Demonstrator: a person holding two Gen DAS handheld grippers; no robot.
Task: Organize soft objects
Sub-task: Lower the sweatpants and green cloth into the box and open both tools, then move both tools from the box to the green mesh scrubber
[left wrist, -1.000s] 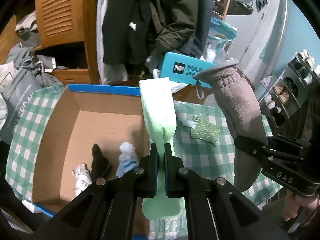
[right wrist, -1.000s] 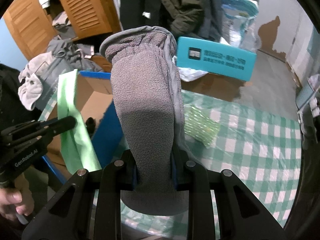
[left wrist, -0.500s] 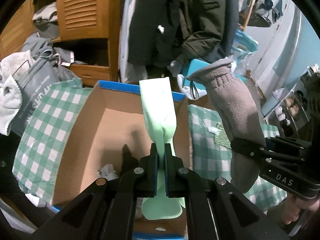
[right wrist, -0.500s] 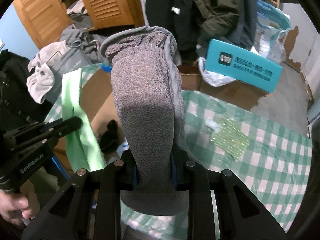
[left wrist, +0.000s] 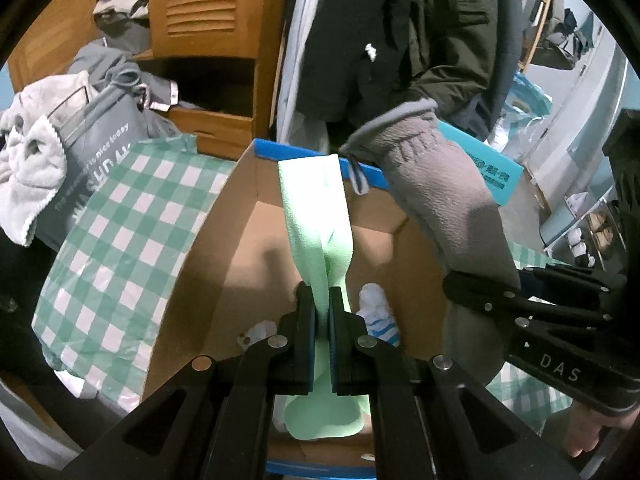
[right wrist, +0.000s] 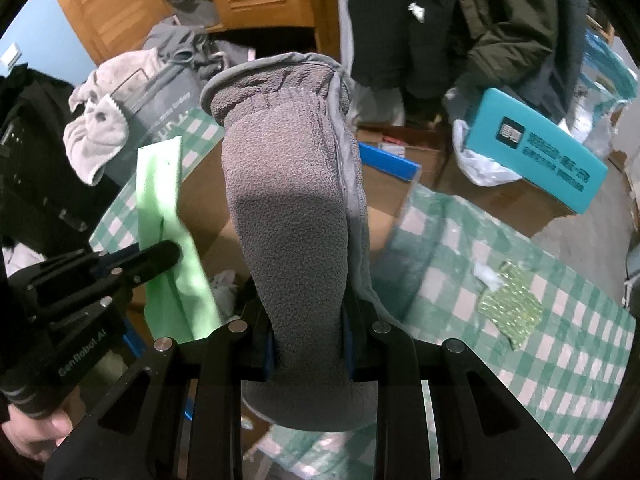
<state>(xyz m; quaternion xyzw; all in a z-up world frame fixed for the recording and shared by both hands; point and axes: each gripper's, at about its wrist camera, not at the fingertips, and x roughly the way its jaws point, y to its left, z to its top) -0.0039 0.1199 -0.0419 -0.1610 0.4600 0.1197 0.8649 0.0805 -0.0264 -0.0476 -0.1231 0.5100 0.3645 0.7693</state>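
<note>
My left gripper (left wrist: 322, 308) is shut on a light green cloth (left wrist: 316, 216) and holds it upright over the open cardboard box (left wrist: 192, 264) with a blue rim. My right gripper (right wrist: 308, 332) is shut on a grey fleece glove (right wrist: 288, 208), held upright beside the box's right wall; the glove also shows in the left wrist view (left wrist: 448, 200). The green cloth shows at the left of the right wrist view (right wrist: 168, 232). A white and blue striped sock (left wrist: 378, 316) and other small pieces lie on the box floor.
The box sits on a green and white checked cloth (right wrist: 540, 360). A small green beaded piece (right wrist: 510, 312) lies on it to the right. A teal box (right wrist: 536, 148), hanging coats (left wrist: 400, 40), a wooden cabinet (left wrist: 208, 20) and a grey bag (left wrist: 96, 148) stand behind.
Both grippers have moved left with their loads. The green cloth now hangs over the box's inside, and the glove has come to the box's right wall.
</note>
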